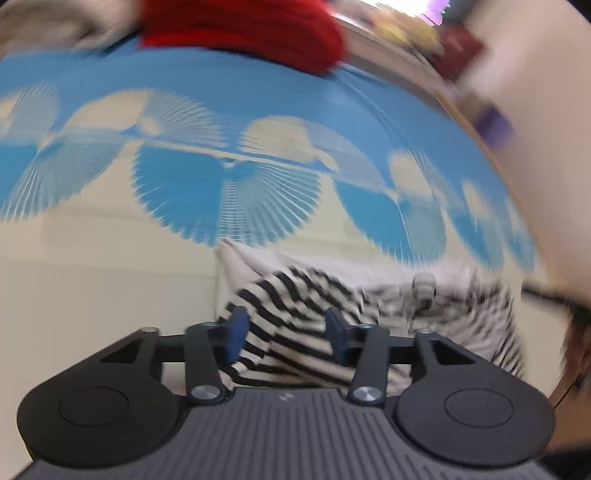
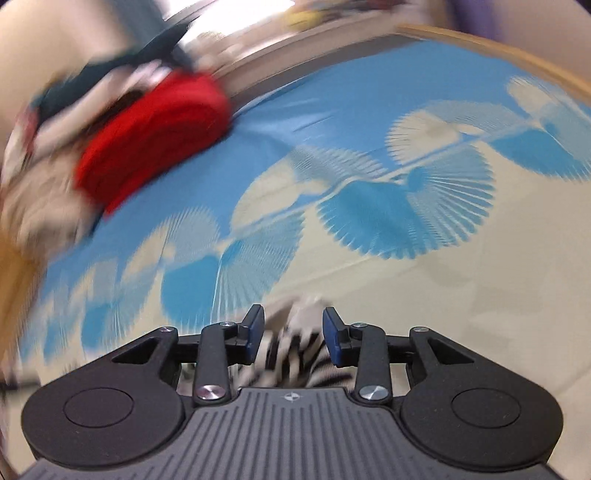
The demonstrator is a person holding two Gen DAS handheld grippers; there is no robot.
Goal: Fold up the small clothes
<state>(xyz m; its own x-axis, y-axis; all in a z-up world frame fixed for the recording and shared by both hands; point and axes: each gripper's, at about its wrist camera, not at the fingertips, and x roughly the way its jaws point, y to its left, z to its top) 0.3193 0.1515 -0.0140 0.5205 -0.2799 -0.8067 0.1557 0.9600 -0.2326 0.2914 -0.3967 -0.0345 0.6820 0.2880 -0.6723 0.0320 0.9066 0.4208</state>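
while both wrist cameras were smeared by motion, the black-and-white striped garment (image 1: 317, 325) showed clearly enough — it lay rumpled on the blue-and-cream fan-patterned cloth (image 1: 110, 280), on the cream band at the near edge of that cloth, well apart from the red knit garment (image 1: 243, 29) at the cloth's far side.

the left gripper (image 1: 287, 338) stood with its jaws parted, blue pads on either side of a striped fold but not pressing it. the right gripper (image 2: 293, 334) was likewise spread, a bunched striped edge (image 2: 295, 354) between its pads with a visible gap on both sides; neither tool was holding anything.

the striped piece looked thin, light and wholly limp — it would sag and crease under its own weight, not hold any shape, and a single layer could slip out of smooth pads. a pale bump (image 1: 424, 286) on the fabric, farther from the left gripper and toward the right of its view, might have been a button or clasp, but blur left that unsure. the best hold was judged to be at two outer corners or a hem, pinching through the doubled edge instead of the loose middle, so the cloth would hang flat between the two tools.
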